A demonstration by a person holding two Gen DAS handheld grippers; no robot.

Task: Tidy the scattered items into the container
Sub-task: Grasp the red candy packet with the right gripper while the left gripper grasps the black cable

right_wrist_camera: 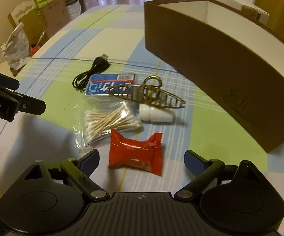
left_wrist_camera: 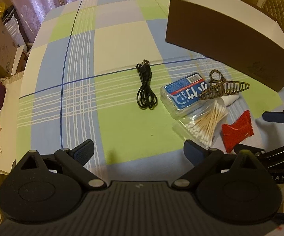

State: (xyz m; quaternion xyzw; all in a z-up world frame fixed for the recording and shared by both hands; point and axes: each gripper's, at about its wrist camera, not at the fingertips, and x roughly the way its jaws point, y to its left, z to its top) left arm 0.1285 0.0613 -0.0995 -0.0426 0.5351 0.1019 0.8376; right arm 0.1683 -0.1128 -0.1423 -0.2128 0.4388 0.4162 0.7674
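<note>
- Red packet (right_wrist_camera: 135, 153) lies on the desk (right_wrist_camera: 210, 129), between the wide-spread fingers of the empty right claw (right_wrist_camera: 142, 160).
- Left claw (left_wrist_camera: 139, 151): wide apart, empty.
- Brown container (right_wrist_camera: 210, 59) stands beyond the items.

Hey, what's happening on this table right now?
A person holds two grippers over a checked tablecloth, both open and empty. The right gripper hovers just above a red packet. The cotton swabs, blue pack, hair claw, white bottle and black cable lie scattered beside the brown box. The left gripper hangs over bare cloth.
</note>
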